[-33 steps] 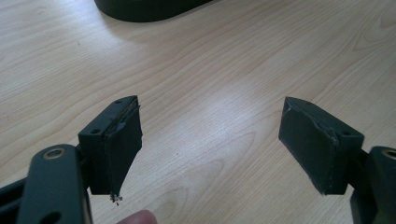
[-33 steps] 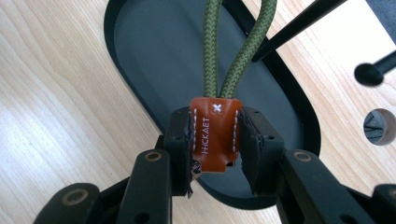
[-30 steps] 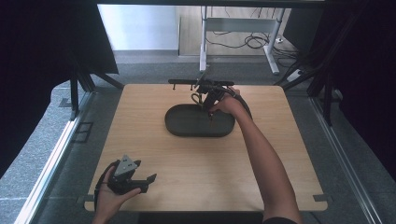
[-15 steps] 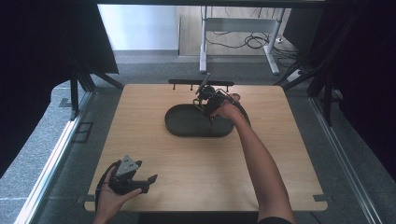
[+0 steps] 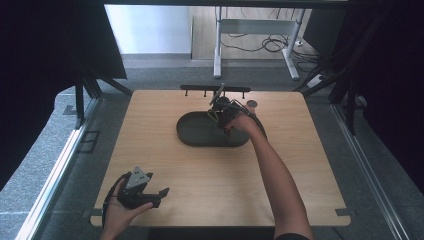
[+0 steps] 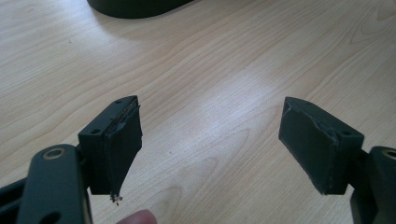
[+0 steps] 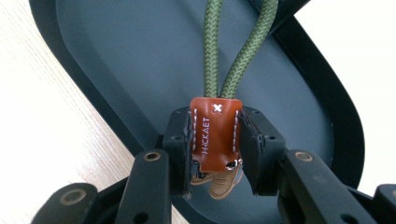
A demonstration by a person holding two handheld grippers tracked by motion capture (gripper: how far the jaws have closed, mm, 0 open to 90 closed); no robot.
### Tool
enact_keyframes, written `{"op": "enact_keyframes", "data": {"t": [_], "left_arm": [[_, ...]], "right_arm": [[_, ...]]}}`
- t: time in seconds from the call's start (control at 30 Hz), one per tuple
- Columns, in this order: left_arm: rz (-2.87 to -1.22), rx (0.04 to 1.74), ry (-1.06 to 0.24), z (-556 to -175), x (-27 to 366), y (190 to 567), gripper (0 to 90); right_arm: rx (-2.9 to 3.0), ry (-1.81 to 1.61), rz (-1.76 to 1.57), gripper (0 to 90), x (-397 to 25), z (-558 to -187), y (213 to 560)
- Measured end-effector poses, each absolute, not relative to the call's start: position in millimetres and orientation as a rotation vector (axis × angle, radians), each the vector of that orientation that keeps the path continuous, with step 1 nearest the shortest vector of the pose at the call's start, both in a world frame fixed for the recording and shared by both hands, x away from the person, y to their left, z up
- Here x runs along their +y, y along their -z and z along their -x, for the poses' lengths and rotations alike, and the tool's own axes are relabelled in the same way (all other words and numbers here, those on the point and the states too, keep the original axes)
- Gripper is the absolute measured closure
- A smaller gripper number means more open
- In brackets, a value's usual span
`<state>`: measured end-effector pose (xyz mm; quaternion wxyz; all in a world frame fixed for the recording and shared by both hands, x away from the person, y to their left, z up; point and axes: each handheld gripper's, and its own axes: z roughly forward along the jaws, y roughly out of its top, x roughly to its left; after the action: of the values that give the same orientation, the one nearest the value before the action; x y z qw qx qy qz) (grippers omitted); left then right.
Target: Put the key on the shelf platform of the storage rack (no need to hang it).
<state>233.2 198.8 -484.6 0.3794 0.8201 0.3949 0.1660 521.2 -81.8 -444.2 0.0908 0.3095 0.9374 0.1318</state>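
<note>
Left gripper (image 5: pixel 159 192) near the table's (image 5: pixel 300 165) front-left edge, jaws spread wide over bare wood, grasping nothing. Right gripper (image 7: pixel 215 149) clenched on a brown leather tag (image 7: pixel 215 133) above the dark oval tray (image 5: pixel 200 136); 2 green cords (image 7: pixel 233 51) running lengthwise away from it.

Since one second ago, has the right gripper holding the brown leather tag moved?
Yes. The right gripper rose and shifted toward the black hook rack, away from the dark oval tray.
</note>
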Motion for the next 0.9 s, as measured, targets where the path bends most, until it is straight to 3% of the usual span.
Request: {"op": "enact_keyframes", "data": {"t": [0.9], "left_arm": [[-2.108,1.012,-0.41,-236,196,490,21.6]], "right_arm": [[2.75,-0.532,-0.913,46.1,-93,-498,424]]}}
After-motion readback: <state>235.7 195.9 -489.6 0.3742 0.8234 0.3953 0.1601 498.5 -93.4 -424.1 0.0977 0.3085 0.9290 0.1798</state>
